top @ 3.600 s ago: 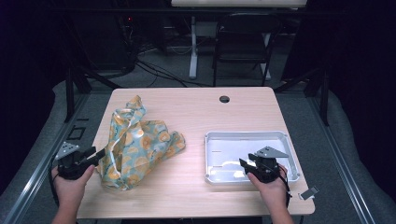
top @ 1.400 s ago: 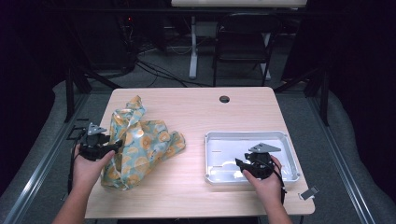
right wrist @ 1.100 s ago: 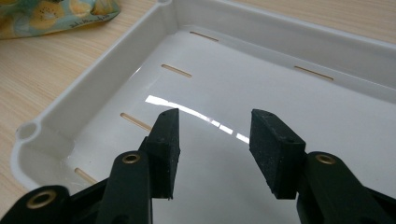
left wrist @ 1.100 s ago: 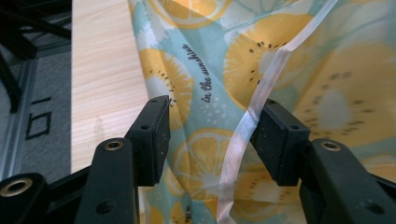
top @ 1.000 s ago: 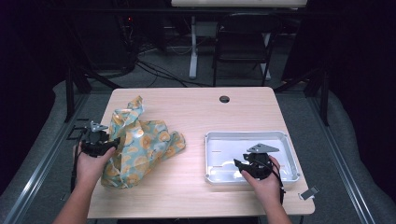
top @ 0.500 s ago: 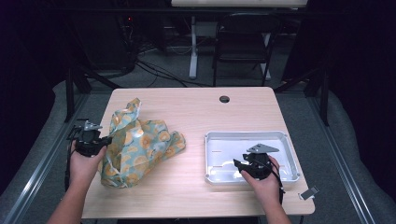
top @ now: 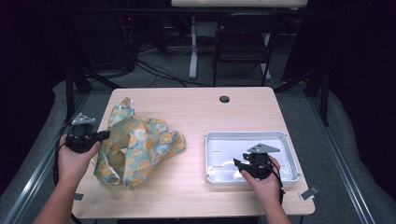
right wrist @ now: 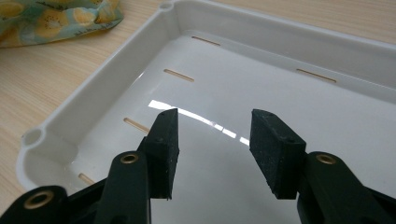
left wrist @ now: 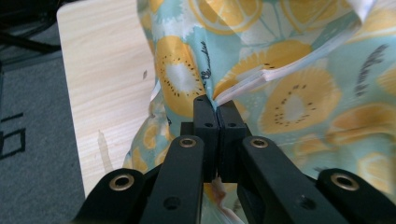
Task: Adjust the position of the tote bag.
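Note:
A crumpled cloth printed with yellow citrus slices on pale teal lies on the left half of the wooden table. At its left edge, my left gripper is shut on a fold of it. The jaws have just been closing, and in the left gripper view the two pads meet on a hem of the cloth. My right gripper hovers open over the white tray. Its jaws stand apart above the bare tray floor with nothing between them. A corner of the cloth lies beyond the tray rim.
The table has a round cable hole near its far edge. A dark chair and cables stand on the floor behind it. A strip of tape sits at the front right corner. Bare wood lies between cloth and tray.
The left jaws have gone from open to shut on the cloth's edge, and that hand has risen a little, drawing the fold up. The right hand has stayed over the tray.

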{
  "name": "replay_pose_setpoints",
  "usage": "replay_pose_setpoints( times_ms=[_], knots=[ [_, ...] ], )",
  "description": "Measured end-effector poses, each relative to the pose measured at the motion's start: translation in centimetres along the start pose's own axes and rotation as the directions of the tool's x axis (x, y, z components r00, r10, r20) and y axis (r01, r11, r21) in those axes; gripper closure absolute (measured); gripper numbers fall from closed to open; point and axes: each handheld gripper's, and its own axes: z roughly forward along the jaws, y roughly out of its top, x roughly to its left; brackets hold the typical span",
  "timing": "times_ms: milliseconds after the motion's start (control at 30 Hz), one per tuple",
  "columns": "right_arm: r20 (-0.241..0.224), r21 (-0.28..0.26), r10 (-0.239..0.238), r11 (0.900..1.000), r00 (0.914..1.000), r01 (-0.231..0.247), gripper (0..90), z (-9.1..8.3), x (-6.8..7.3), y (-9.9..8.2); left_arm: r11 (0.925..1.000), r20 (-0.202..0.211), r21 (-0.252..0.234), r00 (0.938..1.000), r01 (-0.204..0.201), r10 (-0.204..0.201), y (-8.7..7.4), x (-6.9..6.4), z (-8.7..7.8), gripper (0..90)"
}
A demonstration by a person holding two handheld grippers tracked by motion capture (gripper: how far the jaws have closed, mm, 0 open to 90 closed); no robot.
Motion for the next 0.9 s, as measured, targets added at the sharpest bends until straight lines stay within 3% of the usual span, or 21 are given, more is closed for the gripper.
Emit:
replay_pose_setpoints(
  times_ms=[167,567,767,800,900],
  knots=[
    [0.0,-0.001,0.0,1.0,1.0,0.0,52.2,0.0,0.0,0.0,0.9988,0.025,-0.025,0.9988,-0.041,0.042,1.3,-0.7,-2.2,89.2],
    [0.0,-0.005,0.002,1.0,1.0,-0.002,52.3,0.0,0.0,0.0,0.9933,0.085,-0.066,0.9914,-0.094,0.1,2.8,-2.4,-5.3,89.3],
    [-0.001,-0.008,0.003,1.0,1.0,-0.003,52.3,0.0,0.0,0.0,0.9884,0.122,-0.071,0.9822,-0.134,0.142,3.2,-3.8,-6.4,89.3],
    [0.001,-0.009,0.003,1.0,1.0,-0.003,52.3,0.0,0.0,0.0,0.9866,0.142,-0.073,0.9777,-0.146,0.155,3.3,-4.4,-6.6,89.4],
    [0.001,-0.009,0.004,0.9999,1.0,-0.004,52.3,0.0,0.0,0.0,0.9837,0.156,-0.073,0.9722,-0.164,0.174,3.4,-5.1,-6.6,89.3]
  ],
)
